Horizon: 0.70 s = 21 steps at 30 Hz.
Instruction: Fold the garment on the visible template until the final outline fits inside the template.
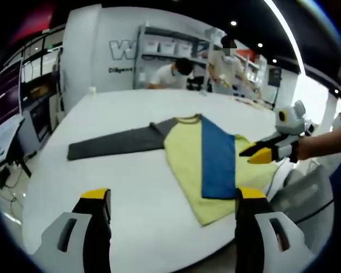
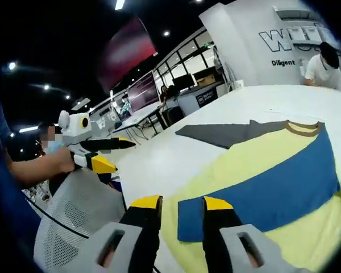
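A yellow shirt [image 1: 184,153] with a brown collar lies flat on the white table [image 1: 131,193]. Its grey sleeve [image 1: 119,142] stretches out to the left, and its blue sleeve [image 1: 219,159] is folded across the body. My left gripper [image 1: 171,194] is held wide open above the near table edge, holding nothing. My right gripper [image 1: 249,153] hovers at the shirt's right side. From its own view the right gripper [image 2: 181,203] stands open over the blue sleeve's [image 2: 273,193] end, with the yellow body [image 2: 244,165] and grey sleeve [image 2: 227,133] beyond. The left gripper [image 2: 122,155] is open at the left.
A grey mesh chair [image 1: 307,193] stands at the table's near right edge, also seen as the chair [image 2: 74,210] below the person's hand. Two people [image 1: 176,74] work by shelves beyond the far edge. Desks with monitors [image 1: 37,108] line the left side.
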Available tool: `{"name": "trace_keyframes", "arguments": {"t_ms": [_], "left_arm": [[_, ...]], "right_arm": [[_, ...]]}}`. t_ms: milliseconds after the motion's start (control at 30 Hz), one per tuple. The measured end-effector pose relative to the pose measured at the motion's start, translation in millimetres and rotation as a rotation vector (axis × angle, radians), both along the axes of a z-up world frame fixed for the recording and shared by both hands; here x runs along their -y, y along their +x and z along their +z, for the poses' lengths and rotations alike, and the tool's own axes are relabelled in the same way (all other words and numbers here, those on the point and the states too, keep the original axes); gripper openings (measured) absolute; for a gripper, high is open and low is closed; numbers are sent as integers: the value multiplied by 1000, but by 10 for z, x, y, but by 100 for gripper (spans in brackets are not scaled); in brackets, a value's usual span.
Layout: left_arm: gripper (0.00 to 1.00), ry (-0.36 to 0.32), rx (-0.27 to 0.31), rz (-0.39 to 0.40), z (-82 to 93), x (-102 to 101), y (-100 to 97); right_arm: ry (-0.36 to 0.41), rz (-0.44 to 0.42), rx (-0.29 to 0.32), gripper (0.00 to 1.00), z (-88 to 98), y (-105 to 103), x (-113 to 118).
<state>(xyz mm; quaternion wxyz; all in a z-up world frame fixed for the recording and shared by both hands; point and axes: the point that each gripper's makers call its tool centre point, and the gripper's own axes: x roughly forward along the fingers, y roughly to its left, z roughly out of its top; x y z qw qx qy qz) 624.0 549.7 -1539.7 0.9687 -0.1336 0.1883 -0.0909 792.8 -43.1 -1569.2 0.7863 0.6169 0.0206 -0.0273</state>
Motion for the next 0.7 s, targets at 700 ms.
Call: {"name": "trace_keyframes", "arguments": {"t_ms": [700], "left_arm": [[84, -18, 27, -32, 74, -128, -170]], "right_arm": [[-36, 238, 133, 44, 1034, 95, -1194]]}}
